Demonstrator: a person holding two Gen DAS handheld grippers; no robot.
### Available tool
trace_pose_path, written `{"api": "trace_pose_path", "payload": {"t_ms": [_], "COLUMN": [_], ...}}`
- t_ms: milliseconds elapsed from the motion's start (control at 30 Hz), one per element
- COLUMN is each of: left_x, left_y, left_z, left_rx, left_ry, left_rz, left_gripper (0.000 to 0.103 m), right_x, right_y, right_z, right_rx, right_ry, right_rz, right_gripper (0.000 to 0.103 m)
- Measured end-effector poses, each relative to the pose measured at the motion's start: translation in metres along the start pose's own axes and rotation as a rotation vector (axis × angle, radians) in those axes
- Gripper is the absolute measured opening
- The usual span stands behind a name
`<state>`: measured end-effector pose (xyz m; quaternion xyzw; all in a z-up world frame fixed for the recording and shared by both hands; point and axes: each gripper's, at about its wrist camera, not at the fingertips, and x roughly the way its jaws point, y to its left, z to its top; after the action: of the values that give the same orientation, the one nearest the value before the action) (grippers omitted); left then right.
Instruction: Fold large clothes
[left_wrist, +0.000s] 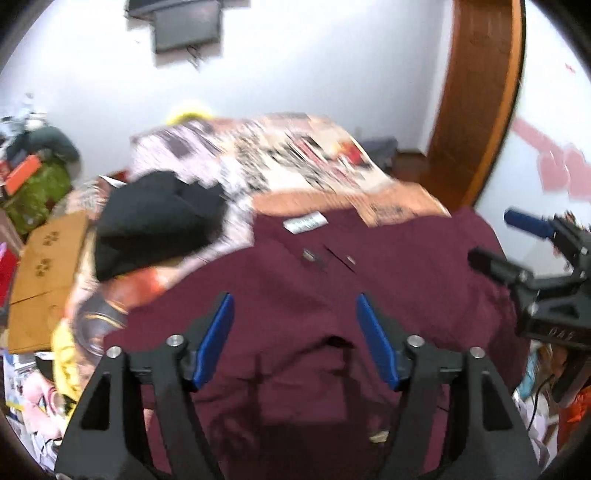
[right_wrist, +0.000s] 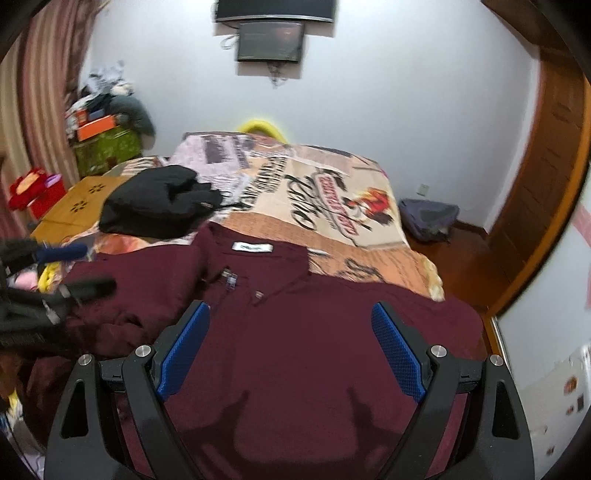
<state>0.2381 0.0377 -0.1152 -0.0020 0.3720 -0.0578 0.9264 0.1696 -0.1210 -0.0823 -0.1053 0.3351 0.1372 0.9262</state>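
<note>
While the maroon shirt (right_wrist: 295, 350) lies spread over the near part of the bed (right_wrist: 354, 236), collar and white neck label (right_wrist: 252, 247) toward the far end, nothing is held by either tool. The left hand-held gripper (left_wrist: 294, 332) is seen with its blue pads well apart above the cloth, and no fabric is caught between them. The right hand-held gripper (right_wrist: 291, 354) is likewise spread wide over the shirt's middle, empty.

Several risks can be judged from this layout. The shirt's left side is bunched into a rumpled heap (right_wrist: 147, 291) rather than laid flat, so a fold begun now would probably trap creases, or a double layer might be pinched where a single edge is wanted. The shirt's right edge appears to reach the bed's right side; if it is tugged toward that side, the cloth could slide off toward the floor (right_wrist: 461, 251). A black garment (right_wrist: 159, 206) rests on the bed just beyond the shirt's far left shoulder, whether touching it cannot be told, and it could be snagged or dragged if a sleeve is swept outward. The patterned bedcover (right_wrist: 314, 192) beneath is loose cloth too, and it could be gripped along with the shirt if the pads are closed too deep. The left view is blurred, so fine detail there cannot be judged.
</note>
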Motion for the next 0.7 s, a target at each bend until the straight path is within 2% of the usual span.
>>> {"api": "trace_pose_path", "payload": {"t_ms": [33,100,167,267,433,700], "left_x": [-0.006,-0.017,-0.024,-0.028,-0.029,-0.028], "left_y": [0.009,0.031,0.059,0.097,0.146,0.200], "left_z": [0.001,0.002,-0.002,-0.015,-0.042,-0.085], "left_rx": [-0.014,-0.050,-0.093,-0.149,-0.243,-0.340], "left_ry": [-0.016,-0.051,-0.075,-0.058,-0.028,0.012], "left_rz": [0.015,0.060,0.129,0.222,0.277,0.340], "left_gripper": [0.075,0.087,0.088,0.088,0.088,0.088], "right_x": [0.001,0.002,0.005,0.013,0.035,0.086], "right_y": [0.005,0.019,0.032,0.059,0.110,0.195], "right_z": [0.003,0.012,0.019,0.031,0.039,0.032], "right_rx": [-0.019,-0.070,-0.108,-0.179,-0.331,-0.475], "right_ry": [-0.005,-0.015,-0.021,-0.015,0.011,0.197], "right_rz": [0.014,0.048,0.086,0.150,0.213,0.371], "right_gripper": [0.087,0.087,0.087,0.087,0.087,0.087]}}
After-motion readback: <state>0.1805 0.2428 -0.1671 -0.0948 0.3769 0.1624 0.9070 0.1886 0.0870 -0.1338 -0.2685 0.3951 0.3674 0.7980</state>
